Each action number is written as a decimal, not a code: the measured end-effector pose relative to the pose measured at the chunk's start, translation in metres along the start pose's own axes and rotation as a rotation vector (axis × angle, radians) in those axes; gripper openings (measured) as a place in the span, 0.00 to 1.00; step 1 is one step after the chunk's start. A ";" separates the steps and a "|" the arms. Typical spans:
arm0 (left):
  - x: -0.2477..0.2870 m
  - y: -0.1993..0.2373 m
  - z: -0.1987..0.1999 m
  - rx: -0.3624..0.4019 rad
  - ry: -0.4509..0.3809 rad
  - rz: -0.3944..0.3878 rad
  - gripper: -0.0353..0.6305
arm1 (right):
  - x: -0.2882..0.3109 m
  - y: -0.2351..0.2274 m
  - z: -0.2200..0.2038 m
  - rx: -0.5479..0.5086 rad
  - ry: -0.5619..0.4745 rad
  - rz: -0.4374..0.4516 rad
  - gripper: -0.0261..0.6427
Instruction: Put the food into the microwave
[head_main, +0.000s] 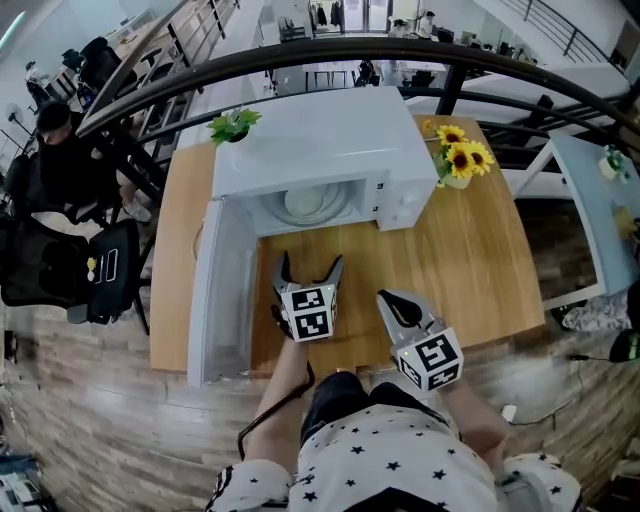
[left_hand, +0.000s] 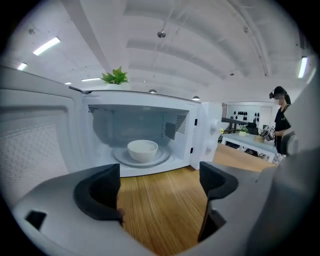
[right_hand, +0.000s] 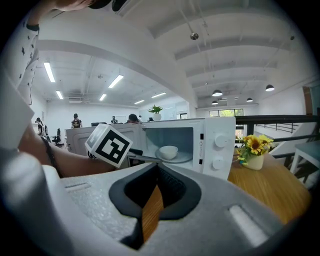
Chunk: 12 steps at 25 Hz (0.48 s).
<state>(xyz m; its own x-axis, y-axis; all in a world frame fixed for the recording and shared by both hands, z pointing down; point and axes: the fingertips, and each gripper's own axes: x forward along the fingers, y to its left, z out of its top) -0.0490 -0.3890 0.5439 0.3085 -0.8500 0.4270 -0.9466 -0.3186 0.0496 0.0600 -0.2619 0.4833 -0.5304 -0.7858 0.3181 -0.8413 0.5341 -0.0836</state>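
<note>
The white microwave stands on the wooden table with its door swung open to the left. A white bowl sits on the glass turntable inside; what it holds cannot be seen. My left gripper hovers over the table just in front of the opening, open and empty, its dark pads wide apart. Nearer the table's front edge, right of the left one, my right gripper is shut on nothing. The right gripper view shows the bowl and the microwave's control panel.
A vase of sunflowers stands right of the microwave, and a small green plant sits on its top left corner. Bare wooden table spreads to the right. A railing and a seated person lie beyond.
</note>
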 end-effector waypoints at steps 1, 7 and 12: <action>-0.009 -0.004 -0.002 0.000 -0.002 -0.003 0.81 | -0.006 0.004 -0.002 0.001 -0.005 0.001 0.05; -0.063 -0.029 -0.016 -0.028 -0.016 -0.016 0.77 | -0.043 0.023 -0.013 0.004 -0.035 -0.003 0.05; -0.110 -0.045 -0.031 -0.033 -0.028 0.005 0.67 | -0.076 0.038 -0.016 -0.003 -0.064 -0.013 0.05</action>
<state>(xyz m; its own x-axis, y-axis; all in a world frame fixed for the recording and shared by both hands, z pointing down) -0.0434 -0.2679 0.5225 0.3061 -0.8630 0.4020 -0.9504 -0.3011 0.0773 0.0700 -0.1770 0.4715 -0.5250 -0.8111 0.2577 -0.8479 0.5245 -0.0766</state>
